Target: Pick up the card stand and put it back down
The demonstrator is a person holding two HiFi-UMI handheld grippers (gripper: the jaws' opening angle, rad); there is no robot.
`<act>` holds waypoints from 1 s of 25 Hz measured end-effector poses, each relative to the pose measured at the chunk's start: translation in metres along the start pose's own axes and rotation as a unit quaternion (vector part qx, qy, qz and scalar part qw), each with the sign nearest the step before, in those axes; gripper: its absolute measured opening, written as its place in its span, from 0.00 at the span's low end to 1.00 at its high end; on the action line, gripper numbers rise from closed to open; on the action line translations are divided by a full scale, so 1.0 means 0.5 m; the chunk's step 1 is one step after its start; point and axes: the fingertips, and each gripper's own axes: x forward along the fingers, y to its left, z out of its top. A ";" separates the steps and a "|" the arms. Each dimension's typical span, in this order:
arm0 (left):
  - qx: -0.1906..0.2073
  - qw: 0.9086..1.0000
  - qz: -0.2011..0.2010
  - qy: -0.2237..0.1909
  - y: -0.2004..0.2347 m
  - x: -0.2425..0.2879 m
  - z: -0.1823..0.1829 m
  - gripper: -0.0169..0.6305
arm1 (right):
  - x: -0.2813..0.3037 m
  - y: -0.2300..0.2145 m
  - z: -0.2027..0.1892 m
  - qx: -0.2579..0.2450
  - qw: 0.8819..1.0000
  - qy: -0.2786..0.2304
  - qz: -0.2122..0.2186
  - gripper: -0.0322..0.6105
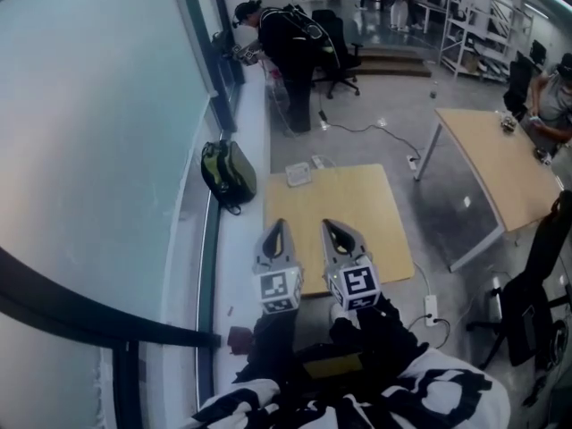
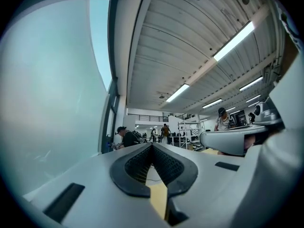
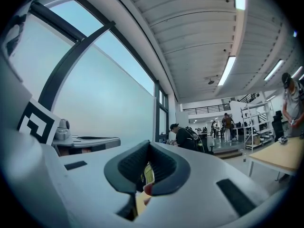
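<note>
Above the near edge of a small wooden table [image 1: 353,202], the left gripper [image 1: 278,226] and right gripper [image 1: 333,227] are held side by side, both pointing away from the person, roughly level. Left gripper [image 2: 152,145]: jaws closed, pad tips meeting, nothing between them. Right gripper [image 3: 148,144]: jaws likewise together at the tips, with no object gripped. A small pale object [image 1: 298,174], possibly the card stand, lies at the table's far left corner, well apart from both grippers; its identity cannot be confirmed. Left of the table, a black-and-green bag [image 1: 228,175] rests beside the frosted window [image 1: 89,105]. Farther back, a person in black [image 1: 288,38] bends toward the window; a larger table [image 1: 496,164] stands at right.
</note>
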 end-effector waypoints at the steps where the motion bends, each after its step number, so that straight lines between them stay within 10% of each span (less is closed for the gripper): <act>1: 0.002 1.000 -0.003 -0.002 -0.007 0.032 0.003 0.03 | 0.024 -0.025 0.001 0.001 1.000 -0.003 0.000 0.08; 15: 0.019 0.998 -0.054 0.027 -0.062 0.344 -0.092 0.03 | 0.250 -0.274 -0.077 0.053 0.998 0.027 0.004 0.08; 25: 0.022 0.987 -0.048 0.154 -0.014 0.368 -0.295 0.04 | 0.325 -0.332 -0.252 0.098 0.988 0.115 0.014 0.08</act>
